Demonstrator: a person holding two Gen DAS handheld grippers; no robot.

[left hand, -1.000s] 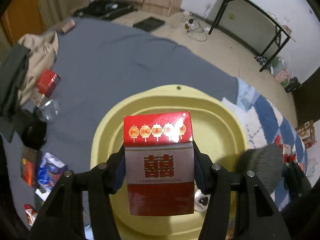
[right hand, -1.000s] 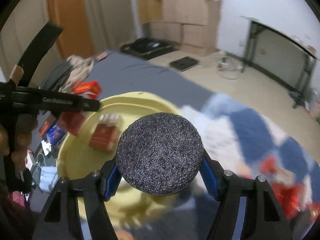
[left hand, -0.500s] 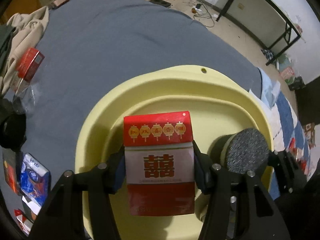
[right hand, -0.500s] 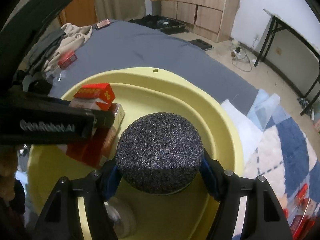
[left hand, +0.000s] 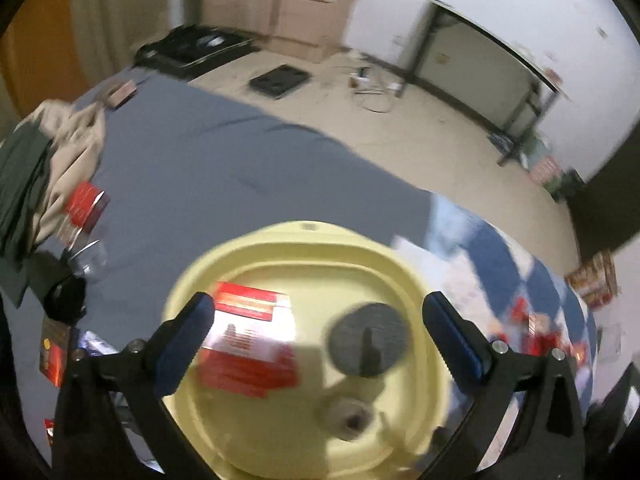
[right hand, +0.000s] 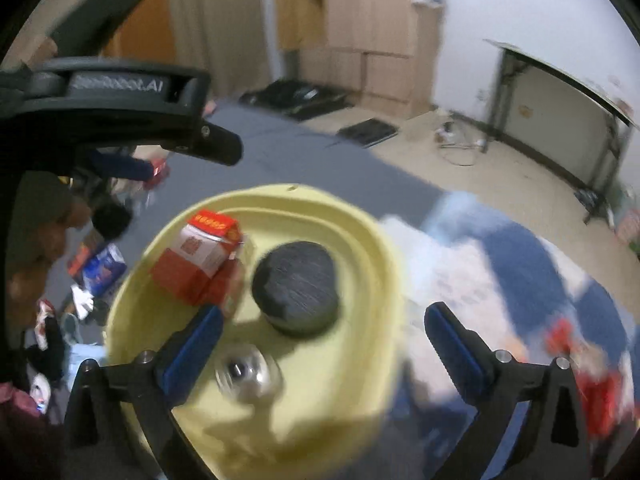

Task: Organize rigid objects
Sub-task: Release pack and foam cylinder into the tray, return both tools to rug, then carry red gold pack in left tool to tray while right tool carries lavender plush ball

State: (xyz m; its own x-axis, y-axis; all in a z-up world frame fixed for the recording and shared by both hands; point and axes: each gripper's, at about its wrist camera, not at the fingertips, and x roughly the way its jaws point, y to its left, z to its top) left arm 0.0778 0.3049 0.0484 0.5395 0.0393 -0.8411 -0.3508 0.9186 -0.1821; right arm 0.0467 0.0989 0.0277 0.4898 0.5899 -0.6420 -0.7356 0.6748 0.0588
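Observation:
A yellow basin (left hand: 280, 240) (right hand: 360, 240) sits on the bed. Inside it lie a red and white box (left hand: 248, 340) (right hand: 200, 260), a round dark grey disc (left hand: 368, 344) (right hand: 296, 284) and a small shiny metal piece (left hand: 348, 420) (right hand: 248, 372). My left gripper (left hand: 316, 336) is open and empty above the basin. My right gripper (right hand: 320, 340) is open and empty above the basin's near side. The left gripper's black body (right hand: 120, 116) shows at the upper left of the right wrist view.
A grey sheet (left hand: 224, 168) covers the bed. Clothes (left hand: 40, 168), a red box (left hand: 84, 204) and several small packs (left hand: 56, 352) lie left of the basin. A blue and white blanket (left hand: 500, 280) with red packets (right hand: 592, 376) lies to the right. A black-legged desk (left hand: 500, 72) stands by the wall.
Both grippers have opened. The red and white box and the grey disc have dropped into the basin. Both grippers have pulled back and up from it.

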